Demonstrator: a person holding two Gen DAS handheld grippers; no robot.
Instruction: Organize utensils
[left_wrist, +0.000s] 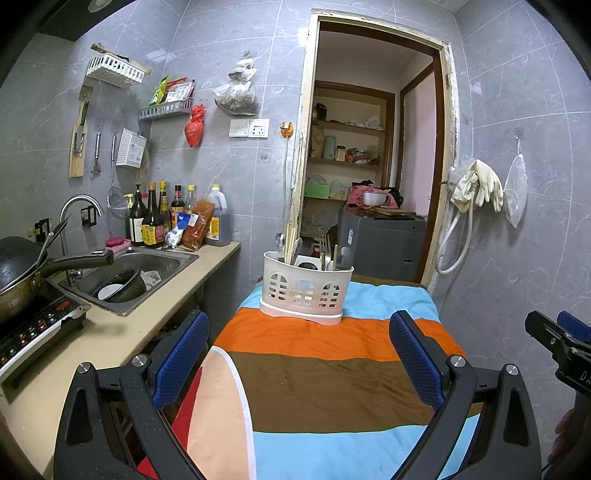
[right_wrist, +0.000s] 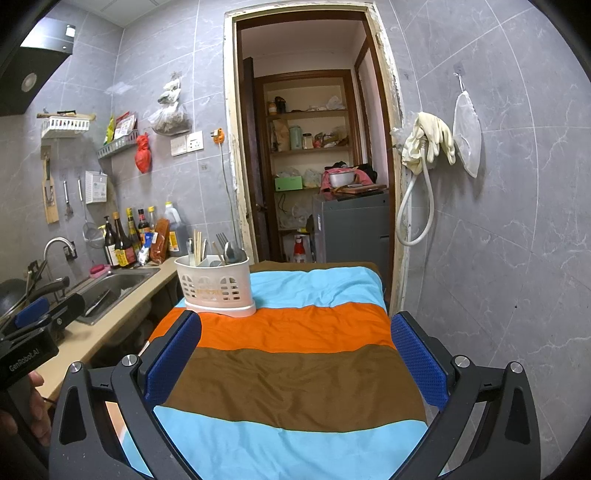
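A white plastic utensil caddy (left_wrist: 306, 291) stands at the far end of a table covered by a striped cloth (left_wrist: 325, 373). It holds spoons, forks (left_wrist: 325, 251) and wooden chopsticks (left_wrist: 291, 236), all upright. It also shows in the right wrist view (right_wrist: 216, 288), far left on the cloth (right_wrist: 295, 376). My left gripper (left_wrist: 299, 354) is open and empty, hovering over the near part of the cloth. My right gripper (right_wrist: 295, 354) is open and empty, also over the cloth, well short of the caddy.
A counter (left_wrist: 122, 332) runs along the left with a sink (left_wrist: 129, 273), a wok (left_wrist: 18, 273), an induction hob (left_wrist: 33, 328) and sauce bottles (left_wrist: 159, 218). A doorway (left_wrist: 369, 166) lies behind the table. A tiled wall (left_wrist: 517, 221) with hanging gloves is on the right.
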